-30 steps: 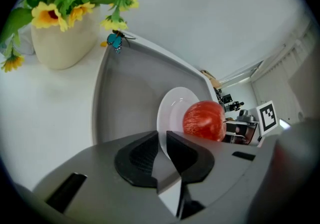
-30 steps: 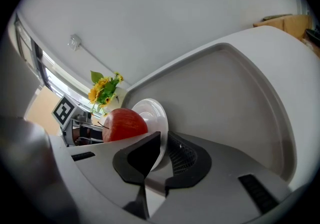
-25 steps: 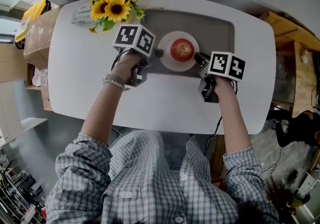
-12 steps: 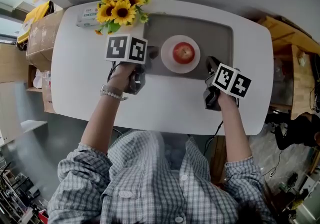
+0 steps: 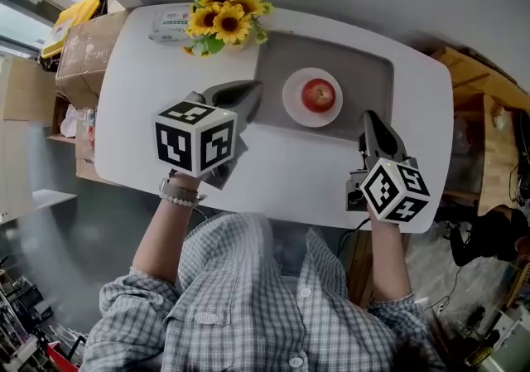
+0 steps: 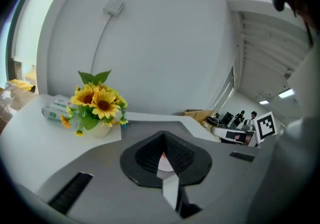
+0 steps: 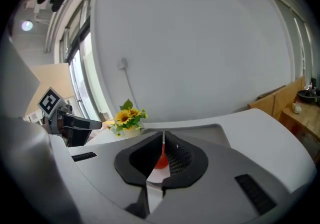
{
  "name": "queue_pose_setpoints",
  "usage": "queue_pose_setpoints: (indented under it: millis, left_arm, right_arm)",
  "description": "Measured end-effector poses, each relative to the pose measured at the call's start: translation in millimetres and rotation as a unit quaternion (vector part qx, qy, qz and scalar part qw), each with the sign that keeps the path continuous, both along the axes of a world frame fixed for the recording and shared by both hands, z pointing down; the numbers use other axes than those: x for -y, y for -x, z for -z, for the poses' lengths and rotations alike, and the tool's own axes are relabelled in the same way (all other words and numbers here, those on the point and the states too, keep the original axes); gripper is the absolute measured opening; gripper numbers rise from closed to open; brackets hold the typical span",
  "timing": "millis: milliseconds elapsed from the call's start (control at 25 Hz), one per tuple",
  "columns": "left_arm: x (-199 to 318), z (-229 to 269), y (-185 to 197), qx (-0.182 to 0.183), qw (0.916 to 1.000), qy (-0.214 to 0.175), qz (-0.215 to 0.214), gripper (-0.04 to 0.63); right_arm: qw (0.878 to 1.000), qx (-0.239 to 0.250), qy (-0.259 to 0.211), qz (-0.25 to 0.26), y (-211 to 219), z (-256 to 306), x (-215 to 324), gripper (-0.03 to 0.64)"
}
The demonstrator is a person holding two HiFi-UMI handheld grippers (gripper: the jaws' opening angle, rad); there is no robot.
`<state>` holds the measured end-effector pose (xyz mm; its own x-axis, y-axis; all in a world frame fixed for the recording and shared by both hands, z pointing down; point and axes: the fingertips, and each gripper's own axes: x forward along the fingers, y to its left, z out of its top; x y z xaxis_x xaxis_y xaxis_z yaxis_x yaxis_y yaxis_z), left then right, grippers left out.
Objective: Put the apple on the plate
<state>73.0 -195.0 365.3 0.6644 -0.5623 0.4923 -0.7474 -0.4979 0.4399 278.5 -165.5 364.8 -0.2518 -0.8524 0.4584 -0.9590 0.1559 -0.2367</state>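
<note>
A red apple [image 5: 318,95] rests on a small white plate [image 5: 295,107], which stands on a grey mat [image 5: 364,72] at the back of the white table. My left gripper [image 5: 255,92] hovers left of the plate, shut and holding nothing. On the other side my right gripper [image 5: 368,118] is also shut and apart from the plate. In the left gripper view the shut jaws [image 6: 163,135] hide all but a sliver of the plate [image 6: 165,164]. Part of the apple [image 7: 160,161] shows behind the shut jaws [image 7: 163,134] in the right gripper view.
A vase of sunflowers [image 5: 224,21] and a flat packet [image 5: 171,24] stand at the table's back left. A cardboard box [image 5: 87,47] sits off the left edge. Wooden furniture [image 5: 489,113] stands to the right. A wall runs close behind the table.
Both grippers have drawn back from the plate toward the person and risen nearer the camera. The apple and plate have stayed in place on the mat.
</note>
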Motion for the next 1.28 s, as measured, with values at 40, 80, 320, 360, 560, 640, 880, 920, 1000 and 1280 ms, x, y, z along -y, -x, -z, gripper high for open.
queue_pose_setpoints:
  millis: [40, 80, 320, 360, 560, 640, 880, 920, 1000, 1280]
  left_arm:
    - [-5.0, 9.1, 3.6, 0.0, 0.9999, -0.016, 0.004, 0.009]
    - [-10.0, 17.3, 7.5, -0.001, 0.9995, -0.03, 0.009, 0.009]
    - [-38.0, 58.5, 29.7, 0.014, 0.9941, -0.103, 0.031, 0.009]
    - [-42.5, 65.4, 33.4, 0.019, 0.9924, -0.116, 0.036, 0.009]
    - [-58.9, 94.6, 43.6, 0.044, 0.9826, -0.175, 0.045, 0.009]
    - [-64.8, 95.0, 41.0, 0.042, 0.982, -0.18, 0.041, 0.009]
    - [-75.2, 88.6, 29.7, 0.032, 0.9843, -0.172, 0.027, 0.009]
    - [-75.6, 88.4, 28.7, 0.033, 0.984, -0.173, 0.024, 0.009]
    - [-75.5, 88.1, 28.0, 0.035, 0.9836, -0.176, 0.02, 0.009]
    - [-75.7, 88.8, 25.1, 0.044, 0.9826, -0.18, 0.013, 0.009]
  right_arm:
    - [1.0, -0.006, -0.016, 0.003, 3.3, 10.0, -2.8, 0.029]
    - [0.999, -0.012, -0.032, 0.006, 6.5, 19.8, -5.5, 0.029]
    - [0.994, -0.038, -0.105, 0.02, 22.7, 67.2, -21.4, 0.029]
    - [0.992, -0.04, -0.115, 0.024, 24.7, 74.0, -24.2, 0.028]
    - [0.984, -0.052, -0.165, 0.03, 31.4, 104.7, -29.8, 0.026]
    - [0.982, -0.054, -0.18, 0.028, 32.2, 111.4, -30.0, 0.026]
    - [0.977, -0.063, -0.203, 0.03, 38.0, 126.7, -31.9, 0.026]
    - [0.976, -0.067, -0.205, 0.031, 38.1, 127.5, -32.7, 0.026]
    - [0.975, -0.072, -0.206, 0.031, 37.9, 127.6, -33.8, 0.026]
    - [0.976, -0.074, -0.203, 0.027, 33.8, 125.5, -35.6, 0.026]
